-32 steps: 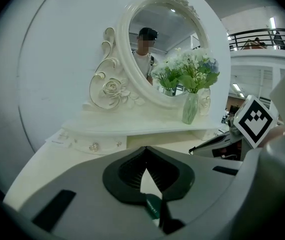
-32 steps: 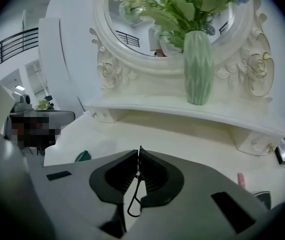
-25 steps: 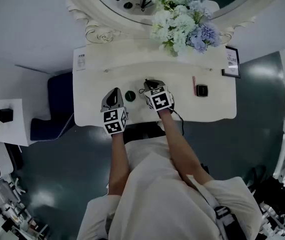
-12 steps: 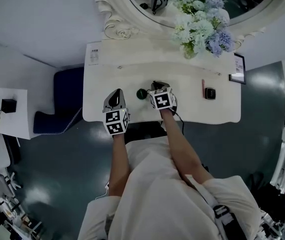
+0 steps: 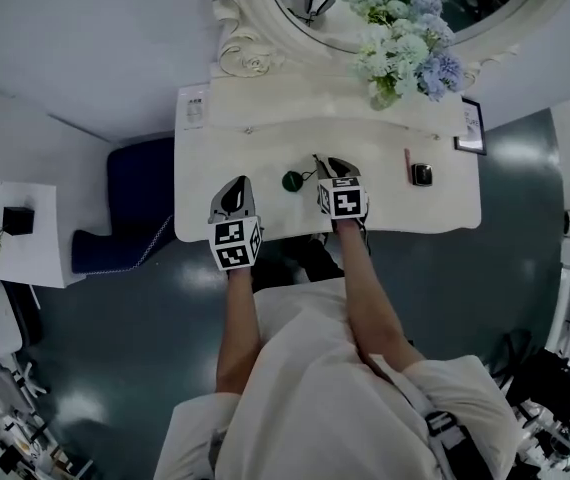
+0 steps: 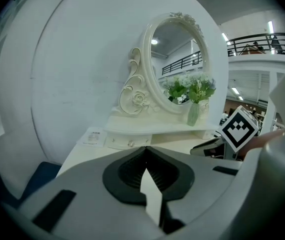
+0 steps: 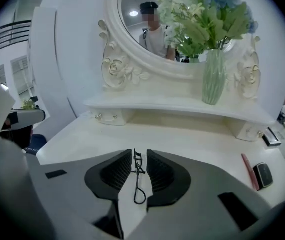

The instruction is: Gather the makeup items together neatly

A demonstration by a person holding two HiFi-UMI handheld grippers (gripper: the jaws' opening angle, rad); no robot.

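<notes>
A thin black eyelash curler [image 7: 137,177] lies on the white dressing table [image 5: 255,168], between the jaws of my right gripper [image 7: 139,154]. Those jaws have just been opening and now stand apart, with a gap on each side of the curler. In the head view my right gripper [image 5: 327,164] sits mid-table, just right of a dark green round item [image 5: 293,180]. A red stick [image 5: 406,164] and a small black compact [image 5: 421,174] lie at the right. My left gripper [image 5: 233,190] is near the front edge, its jaws [image 6: 145,149] shut on nothing.
An oval mirror [image 5: 385,8] and a vase of flowers [image 5: 397,38] stand on the raised back shelf [image 7: 182,106]. A leaflet [image 5: 194,108] lies at the back left and a framed picture [image 5: 470,126] at the back right. A blue stool [image 5: 135,203] stands left of the table.
My left gripper has drawn away to the left of the green round item, toward the table's front edge. The right gripper stays just right of that item.
</notes>
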